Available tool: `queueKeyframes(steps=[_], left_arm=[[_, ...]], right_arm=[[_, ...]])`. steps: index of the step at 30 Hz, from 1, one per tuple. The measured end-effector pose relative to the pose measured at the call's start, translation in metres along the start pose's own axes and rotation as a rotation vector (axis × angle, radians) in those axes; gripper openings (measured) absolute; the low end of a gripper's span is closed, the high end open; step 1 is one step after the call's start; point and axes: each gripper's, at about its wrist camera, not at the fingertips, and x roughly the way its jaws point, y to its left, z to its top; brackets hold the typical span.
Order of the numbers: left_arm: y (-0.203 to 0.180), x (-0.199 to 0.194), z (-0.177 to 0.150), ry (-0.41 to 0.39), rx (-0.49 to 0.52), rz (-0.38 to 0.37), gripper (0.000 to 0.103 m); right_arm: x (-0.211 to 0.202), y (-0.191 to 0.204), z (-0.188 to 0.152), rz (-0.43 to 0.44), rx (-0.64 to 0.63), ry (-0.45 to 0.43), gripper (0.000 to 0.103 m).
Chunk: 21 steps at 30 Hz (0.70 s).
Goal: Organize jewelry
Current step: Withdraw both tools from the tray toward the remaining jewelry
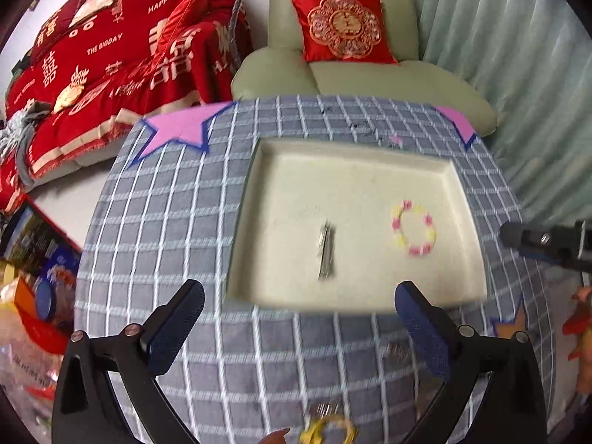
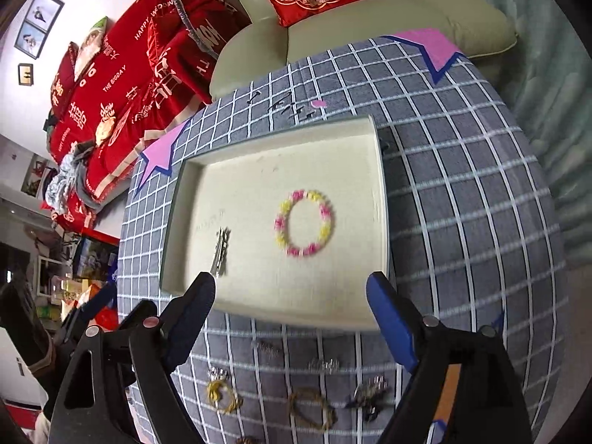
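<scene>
A cream tray (image 1: 355, 155) (image 2: 381, 199) lies on the grey checked tablecloth. In it are a pink and yellow bead bracelet (image 1: 413, 228) (image 2: 304, 223) and a silver hair clip (image 1: 326, 251) (image 2: 221, 251). Loose jewelry lies on the cloth in front of the tray: a gold bracelet (image 2: 223, 396), a brown bracelet (image 2: 310, 409), a dark beaded piece (image 2: 368, 396) and small silver clips (image 2: 323, 364). A yellow piece (image 1: 327, 429) shows in the left wrist view. My left gripper (image 1: 299, 318) is open and empty before the tray. My right gripper (image 2: 292, 310) is open and empty above the tray's near edge.
A green armchair (image 1: 370, 74) with a red cushion stands behind the table. A sofa under a red blanket (image 1: 111, 74) is at the left. Pink star stickers (image 1: 177, 129) mark the cloth's far corners. Boxes and bags (image 1: 33, 259) crowd the floor at left.
</scene>
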Motion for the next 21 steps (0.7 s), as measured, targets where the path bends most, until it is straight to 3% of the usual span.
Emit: queueKeyframes(steps=[2,4,11,21], left_arm=[[0.006,-0.007,-0.016,0.019,-0.006,0.008,0.103],[0.011,-0.012,-0.031,0.035,-0.010,0.018,0.103],[0.023,-0.019,-0.082,0.133,-0.029,0.027,0.103],[0.022,-0.026,-0.126,0.184,-0.009,0.037,0.103]], right_arm=[[-0.005,0.001,-0.013,0.002,0.004,0.003,0.089],[-0.011,0.003,-0.028,-0.004,0.001,-0.003,0.103],[-0.030,0.004,-0.073,-0.026,-0.005,-0.024,0.103],[-0.027,-0.014,-0.131,-0.110,0.051,0.096,0.103]])
